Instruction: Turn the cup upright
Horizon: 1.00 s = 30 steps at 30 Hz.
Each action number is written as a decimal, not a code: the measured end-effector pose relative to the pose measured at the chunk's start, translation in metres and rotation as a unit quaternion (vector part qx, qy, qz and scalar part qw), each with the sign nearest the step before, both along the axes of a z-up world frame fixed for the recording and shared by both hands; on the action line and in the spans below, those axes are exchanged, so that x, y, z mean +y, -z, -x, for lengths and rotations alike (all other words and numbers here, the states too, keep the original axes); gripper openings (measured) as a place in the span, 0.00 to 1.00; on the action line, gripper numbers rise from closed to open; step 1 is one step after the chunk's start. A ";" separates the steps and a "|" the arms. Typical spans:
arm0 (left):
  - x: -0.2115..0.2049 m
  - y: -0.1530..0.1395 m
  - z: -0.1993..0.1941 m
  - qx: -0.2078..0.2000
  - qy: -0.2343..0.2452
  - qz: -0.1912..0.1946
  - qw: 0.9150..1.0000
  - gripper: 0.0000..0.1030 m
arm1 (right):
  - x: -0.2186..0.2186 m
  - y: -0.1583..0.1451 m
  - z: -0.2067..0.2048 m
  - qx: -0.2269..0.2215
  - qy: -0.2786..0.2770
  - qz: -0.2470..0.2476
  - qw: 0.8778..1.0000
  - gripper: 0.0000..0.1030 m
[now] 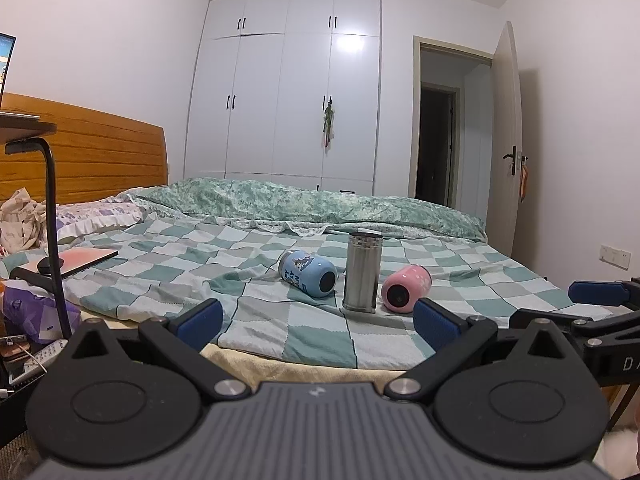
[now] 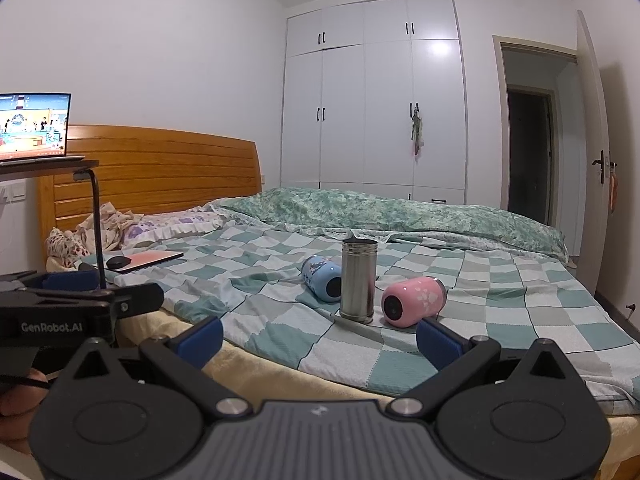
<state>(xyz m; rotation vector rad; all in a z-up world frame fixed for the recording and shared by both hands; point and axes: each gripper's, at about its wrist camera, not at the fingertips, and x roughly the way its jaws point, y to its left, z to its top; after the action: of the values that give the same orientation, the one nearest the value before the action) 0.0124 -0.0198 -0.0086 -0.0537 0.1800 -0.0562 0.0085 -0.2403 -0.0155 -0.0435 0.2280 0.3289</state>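
Three cups are on the checked bedspread (image 1: 256,304). A blue cup (image 1: 308,273) lies on its side, base toward me; it also shows in the right wrist view (image 2: 321,278). A steel cup (image 1: 362,272) stands upright between the others, as in the right wrist view (image 2: 358,280). A pink cup (image 1: 405,288) lies on its side to the right; it also shows in the right wrist view (image 2: 412,301). My left gripper (image 1: 318,322) is open and empty at the bed's near edge. My right gripper (image 2: 318,334) is open and empty, close in front of the pink cup.
A closed laptop with a mouse (image 2: 138,260) lies on the bed's left. A side table with a black stand (image 2: 96,216) holds an open laptop (image 2: 34,128). A rolled green quilt (image 2: 400,212) lies across the far side. Wardrobe (image 2: 372,100) and open door (image 2: 592,148) stand behind.
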 end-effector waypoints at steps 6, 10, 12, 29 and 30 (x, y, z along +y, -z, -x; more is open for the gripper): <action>0.000 0.000 0.000 0.000 0.000 0.000 1.000 1.00 | 0.000 0.000 0.000 0.000 0.000 0.001 1.000 1.00; 0.000 0.000 0.000 0.000 0.000 0.000 1.000 1.00 | 0.000 0.000 0.000 0.001 -0.001 0.001 1.000 1.00; 0.000 0.000 0.000 0.000 0.000 0.000 1.000 1.00 | 0.000 0.000 0.000 0.001 -0.001 0.000 1.000 1.00; 0.001 -0.002 0.000 0.000 0.002 -0.001 1.000 1.00 | 0.001 0.001 -0.001 0.002 -0.001 0.001 1.000 1.00; 0.001 -0.002 -0.001 0.000 0.002 -0.001 1.000 1.00 | 0.001 0.001 -0.001 0.003 -0.001 0.001 1.000 1.00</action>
<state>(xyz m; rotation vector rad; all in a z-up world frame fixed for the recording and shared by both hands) 0.0129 -0.0188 -0.0066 -0.0518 0.1800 -0.0605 0.0095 -0.2396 -0.0168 -0.0439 0.2334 0.3313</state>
